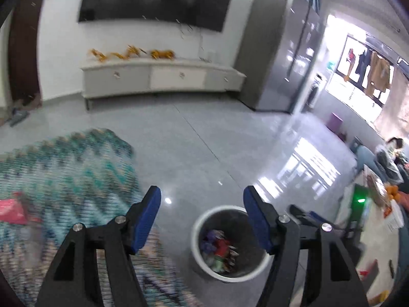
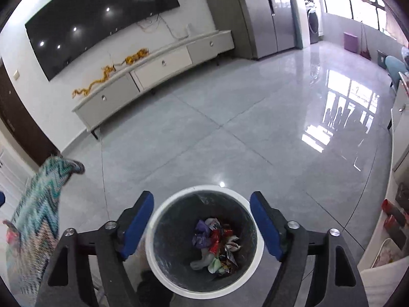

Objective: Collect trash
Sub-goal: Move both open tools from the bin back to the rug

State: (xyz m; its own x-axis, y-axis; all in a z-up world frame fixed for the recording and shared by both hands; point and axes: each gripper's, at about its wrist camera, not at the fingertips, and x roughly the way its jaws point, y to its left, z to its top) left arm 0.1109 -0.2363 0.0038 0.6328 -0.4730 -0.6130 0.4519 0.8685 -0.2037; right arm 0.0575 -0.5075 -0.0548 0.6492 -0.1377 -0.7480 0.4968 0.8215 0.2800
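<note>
Both grippers, left gripper (image 1: pixel 202 202) and right gripper (image 2: pixel 202 204), gape empty over the bin (image 2: pixel 163 268); its crumpled wrappers (image 2: pixel 217 245) look light and soft, best pinched at a fold.

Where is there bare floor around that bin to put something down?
Bare grey tiles run from the white-rimmed trash bin to the long TV cabinet and the grey cupboards. It is crowded at the zigzag rug and the cluttered table.

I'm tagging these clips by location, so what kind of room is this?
Most likely a home living room: a large wall-mounted TV above a low media cabinet, a tall fridge at the side, and a patterned throw nearby.
</note>
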